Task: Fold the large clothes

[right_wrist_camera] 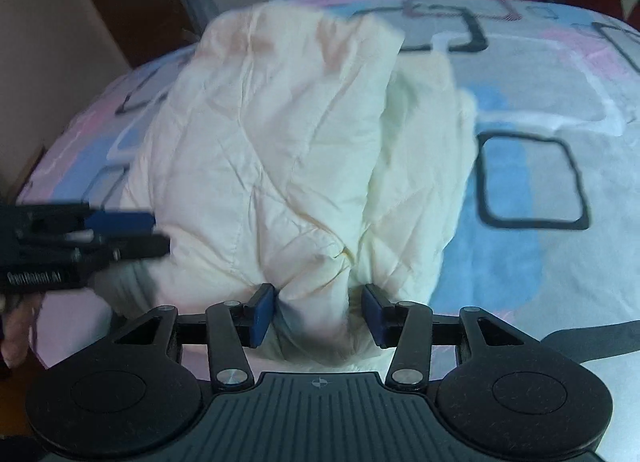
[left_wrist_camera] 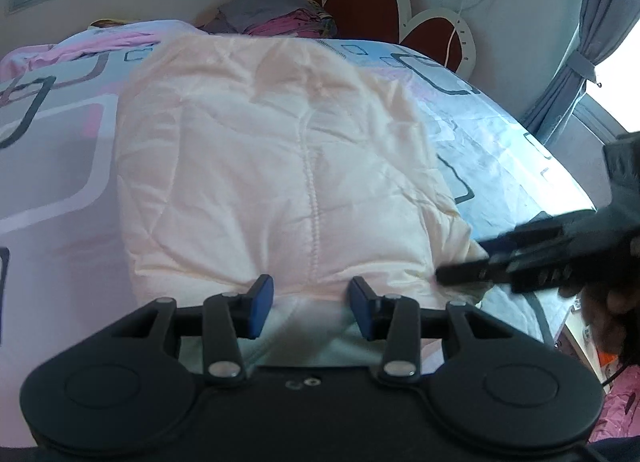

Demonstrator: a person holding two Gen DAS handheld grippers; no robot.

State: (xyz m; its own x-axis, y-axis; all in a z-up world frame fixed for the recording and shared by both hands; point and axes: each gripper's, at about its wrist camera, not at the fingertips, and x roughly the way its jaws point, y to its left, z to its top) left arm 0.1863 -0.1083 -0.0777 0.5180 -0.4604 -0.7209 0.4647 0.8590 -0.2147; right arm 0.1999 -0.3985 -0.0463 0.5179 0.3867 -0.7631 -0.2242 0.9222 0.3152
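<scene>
A large cream quilted garment (left_wrist_camera: 280,166) lies spread on the bed, with a stitched seam down its middle. It also shows in the right wrist view (right_wrist_camera: 280,142), partly folded, with a second layer at its right side. My left gripper (left_wrist_camera: 311,310) is open at the garment's near edge, with cloth lying between its blue pads. My right gripper (right_wrist_camera: 318,314) is open at the near right corner, with bunched cloth between its pads. Each gripper shows in the other's view: the right one (left_wrist_camera: 520,262) and the left one (right_wrist_camera: 92,238).
The bed sheet (left_wrist_camera: 60,150) has pink, blue and grey squares. A pile of clothes (left_wrist_camera: 276,14) and a red and white headboard (left_wrist_camera: 368,2) are at the far end. A grey curtain (left_wrist_camera: 576,62) hangs on the right. The bed's edge drops off at the right.
</scene>
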